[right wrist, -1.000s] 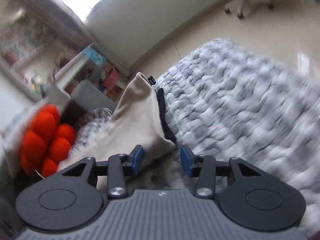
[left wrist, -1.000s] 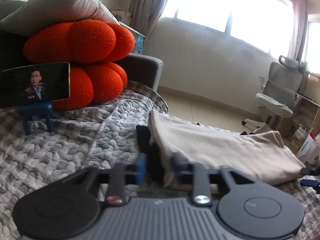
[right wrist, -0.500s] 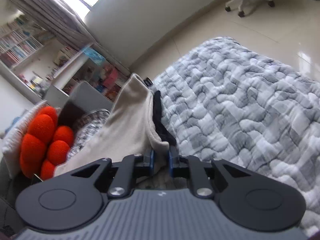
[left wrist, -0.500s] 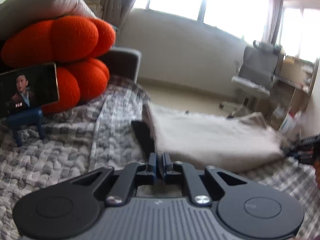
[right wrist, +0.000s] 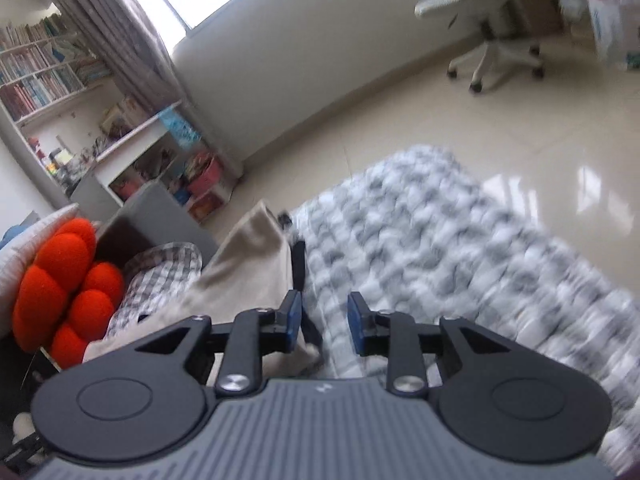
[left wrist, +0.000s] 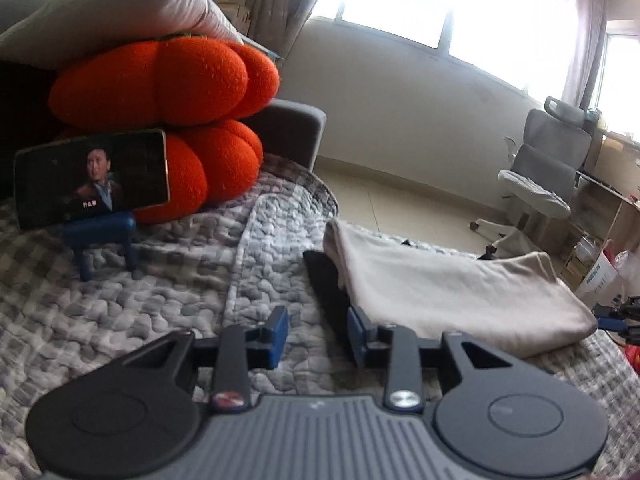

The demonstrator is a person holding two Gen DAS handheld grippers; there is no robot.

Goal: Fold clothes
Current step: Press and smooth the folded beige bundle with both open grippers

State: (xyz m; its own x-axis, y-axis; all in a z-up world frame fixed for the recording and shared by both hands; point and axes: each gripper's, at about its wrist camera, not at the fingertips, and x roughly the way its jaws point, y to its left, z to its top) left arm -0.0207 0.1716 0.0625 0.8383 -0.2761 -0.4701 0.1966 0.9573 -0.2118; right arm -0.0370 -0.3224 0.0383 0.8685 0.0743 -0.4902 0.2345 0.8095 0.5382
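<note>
- Beige folded garment (left wrist: 452,292) is laid flat on a grey-and-white quilted cover (left wrist: 168,292), with a black garment (left wrist: 328,280) showing as a dark strip under its near left edge.
- Left gripper (left wrist: 318,334) is seen low over the quilt, just short of the near corner of both garments. Its blue pads (left wrist: 280,330) are parted and opening, and only bare quilt is seen between them. The right-hand pad is placed just beside the black strip; contact cannot be told.
- Right gripper (right wrist: 324,320) is seen at the opposite end of the beige garment (right wrist: 248,276). Its jaws are likewise parted and opening, with nothing clamped. The left pad is seen in front of the garment's corner edge, and blurred quilt (right wrist: 440,240) fills the gap.
- Long folded edge of the beige garment is seen in the right wrist view running away from the gripper toward the far rim of the cover, with the black garment (right wrist: 299,258) along it.
- Open quilt is left wide to the right of the right gripper, up to pale floor tiles (right wrist: 400,100).
- Orange cushions (left wrist: 176,92) and a phone on a blue stand (left wrist: 92,178) are set well apart from the garments, at the far left.
- Grey office chair (left wrist: 544,176) is parked on the floor beyond the cover's edge.
</note>
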